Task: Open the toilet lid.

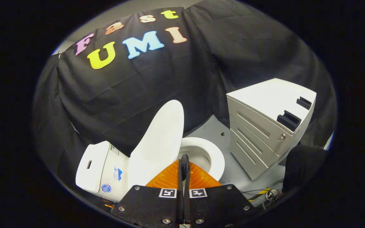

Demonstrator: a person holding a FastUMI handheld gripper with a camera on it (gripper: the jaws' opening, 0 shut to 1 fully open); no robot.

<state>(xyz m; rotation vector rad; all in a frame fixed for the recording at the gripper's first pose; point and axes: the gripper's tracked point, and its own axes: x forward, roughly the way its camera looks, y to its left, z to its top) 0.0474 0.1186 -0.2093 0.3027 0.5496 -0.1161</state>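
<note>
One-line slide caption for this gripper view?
Toilet lid raised over bowl, closed tongs before it, drawer cabinet beside.

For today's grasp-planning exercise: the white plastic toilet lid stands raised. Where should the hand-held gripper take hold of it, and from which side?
Grip the thin free edge of the white plastic toilet lid, the side facing the bowl, coming in from the bowl side. The lid stands nearly upright, so that rim is exposed and slim enough to pinch. The hand-held gripper looks shut now; probably open it first.

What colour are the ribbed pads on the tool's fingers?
Orange, on the ribbed finger pads of the tool, seen best in the gripper view; the fingers are closed together.
</note>
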